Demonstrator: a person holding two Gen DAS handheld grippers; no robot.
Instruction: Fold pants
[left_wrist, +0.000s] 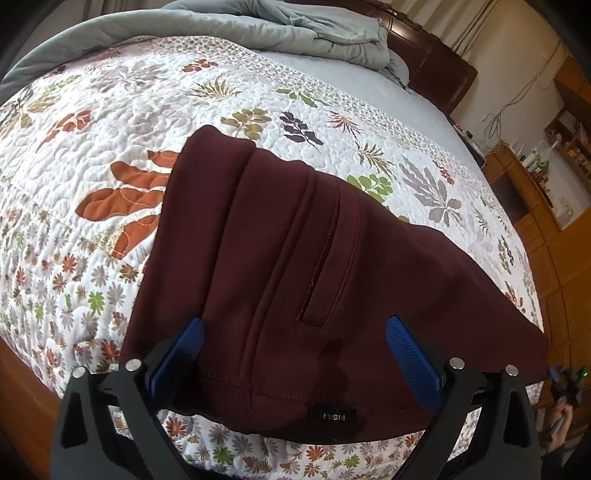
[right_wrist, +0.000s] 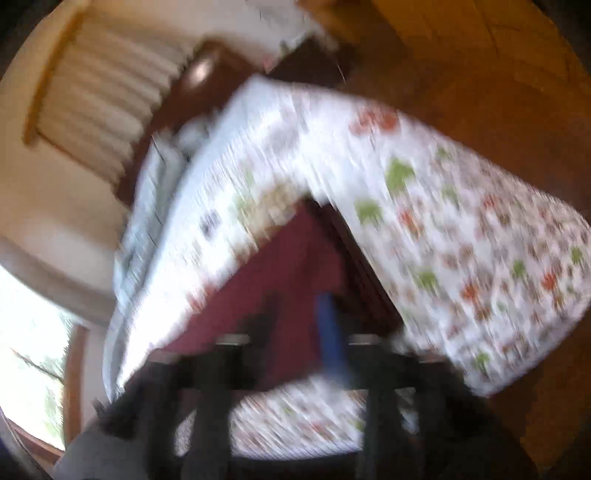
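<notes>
Dark maroon pants (left_wrist: 291, 266) lie folded on a floral quilt (left_wrist: 110, 122), waistband with a small black label (left_wrist: 334, 416) nearest me. My left gripper (left_wrist: 293, 350) is open just above the waistband, its blue pads (left_wrist: 184, 350) apart on either side of the cloth. The right wrist view is heavily motion-blurred. It shows maroon cloth (right_wrist: 280, 273) in front of my right gripper (right_wrist: 295, 332), with one blue pad (right_wrist: 332, 339) visible. Whether that gripper holds the cloth cannot be told.
A grey duvet (left_wrist: 295, 29) is bunched at the head of the bed by a dark wooden headboard (left_wrist: 436, 70). Wooden cabinets (left_wrist: 535, 206) and a wood floor (right_wrist: 480, 92) lie beyond the bed's right edge. A curtained window (right_wrist: 99, 96) shows in the right view.
</notes>
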